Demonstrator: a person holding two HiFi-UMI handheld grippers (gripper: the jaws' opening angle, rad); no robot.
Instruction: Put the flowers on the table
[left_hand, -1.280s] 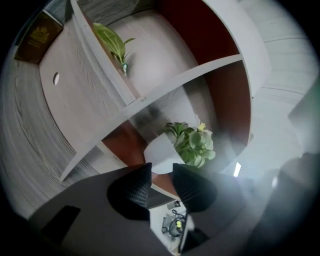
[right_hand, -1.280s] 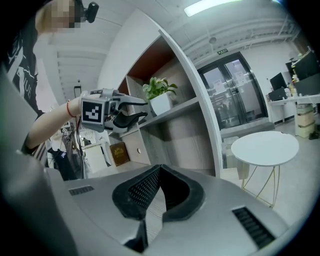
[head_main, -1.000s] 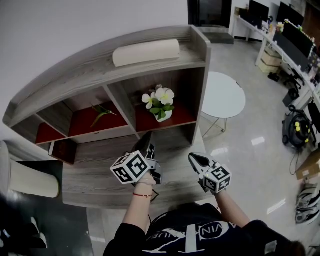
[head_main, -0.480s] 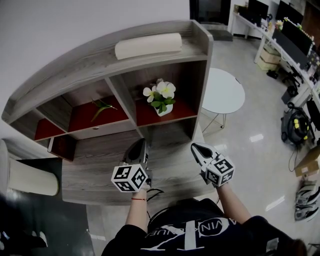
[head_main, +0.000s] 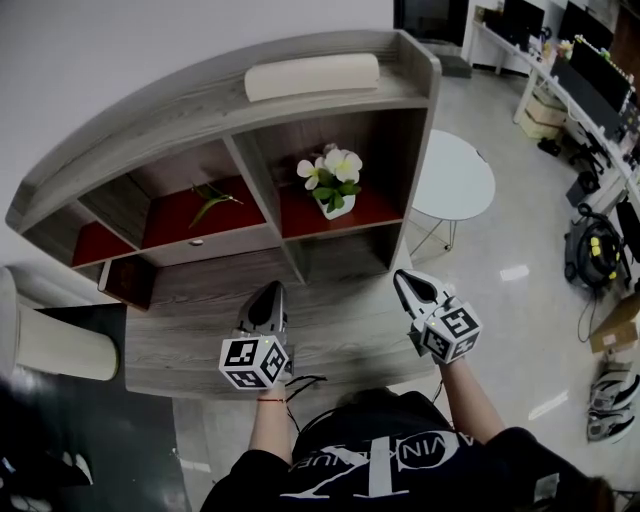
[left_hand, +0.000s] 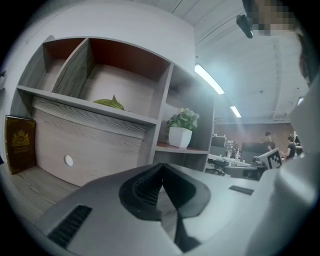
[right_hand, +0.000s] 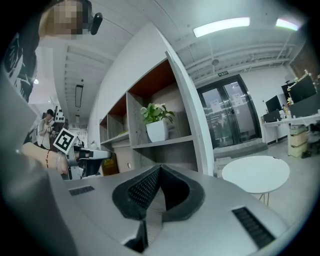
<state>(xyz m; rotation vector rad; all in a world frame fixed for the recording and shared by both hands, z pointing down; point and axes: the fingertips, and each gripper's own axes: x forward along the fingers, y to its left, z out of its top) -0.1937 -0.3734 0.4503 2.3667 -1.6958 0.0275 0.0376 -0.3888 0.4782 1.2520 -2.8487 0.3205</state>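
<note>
White flowers with green leaves stand in a small white pot (head_main: 334, 182) (left_hand: 181, 129) (right_hand: 157, 124) on the red floor of the shelf's right-hand cubby. My left gripper (head_main: 268, 297) (left_hand: 161, 166) is shut with nothing in it, held over the wooden desk surface (head_main: 200, 330) below the middle cubby. My right gripper (head_main: 407, 283) (right_hand: 159, 169) is also shut and empty, over the desk's right end, below and to the right of the pot. Both grippers are well short of the flowers.
A loose green leaf (head_main: 210, 199) lies in the middle cubby. A cream roll (head_main: 312, 76) lies on the shelf top. A dark book (head_main: 125, 280) leans at the desk's left. A round white side table (head_main: 455, 176) stands right of the shelf.
Both grippers have drifted slightly; the left one has turned so its jaws point toward the shelf. The camera view has shifted, so the shelf sits a little further right.
</note>
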